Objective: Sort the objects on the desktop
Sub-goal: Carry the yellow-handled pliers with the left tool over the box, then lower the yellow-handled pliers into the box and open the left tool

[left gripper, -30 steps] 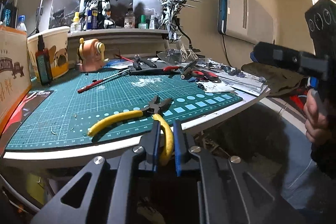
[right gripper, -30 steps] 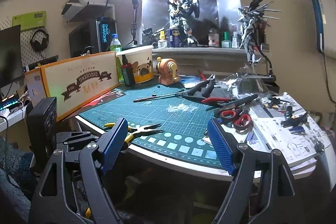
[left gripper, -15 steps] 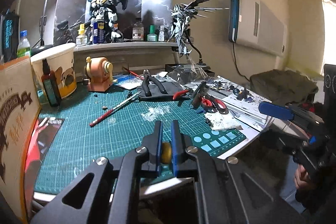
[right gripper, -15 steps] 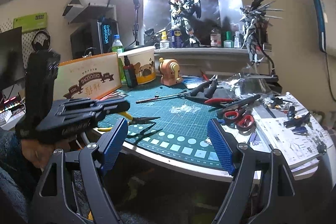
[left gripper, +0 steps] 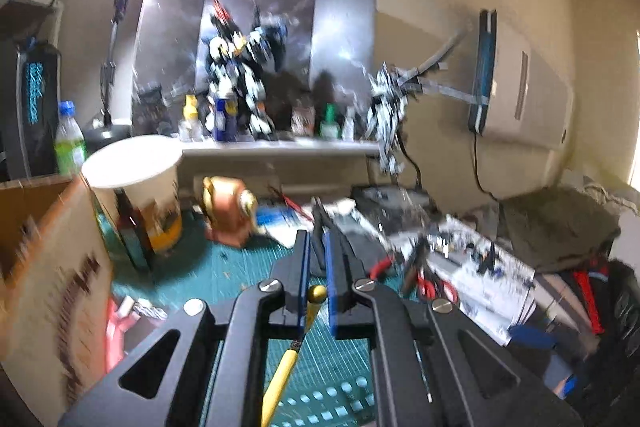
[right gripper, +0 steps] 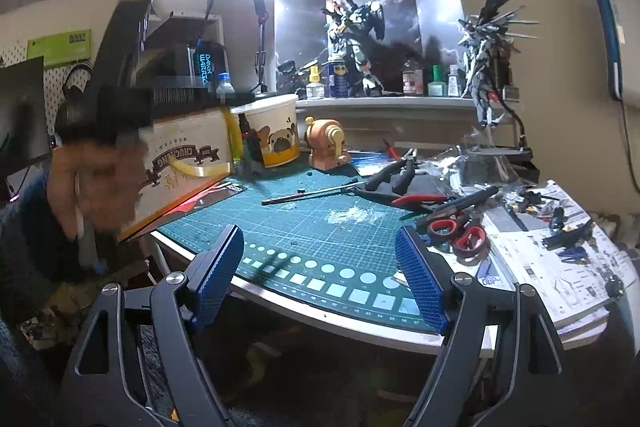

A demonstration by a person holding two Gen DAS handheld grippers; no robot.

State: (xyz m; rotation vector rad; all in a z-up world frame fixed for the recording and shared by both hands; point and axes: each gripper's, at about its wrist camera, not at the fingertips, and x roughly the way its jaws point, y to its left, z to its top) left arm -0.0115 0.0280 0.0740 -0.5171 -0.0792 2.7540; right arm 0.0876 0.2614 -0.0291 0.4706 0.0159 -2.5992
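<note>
Left wrist view, largest first: the green cutting mat (left gripper: 224, 275) fills six o'clock, the cardboard box (left gripper: 48, 267) stands at nine, and the left gripper (left gripper: 316, 279), pressed together, pinches one handle of the yellow-handled pliers (left gripper: 286, 367) hanging toward six (carry them level and slowly, I judge, so the loose handle does not snag). The right gripper (right gripper: 320, 275) is spread and empty; the box reads "CHUCKING", a dark case at eleven "DARK WARRIOR".

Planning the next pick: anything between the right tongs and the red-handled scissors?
Nothing visible. The right tongs stand open, and only bare green mat lies before the red-handled scissors. A black pen lies just beyond them.
</note>
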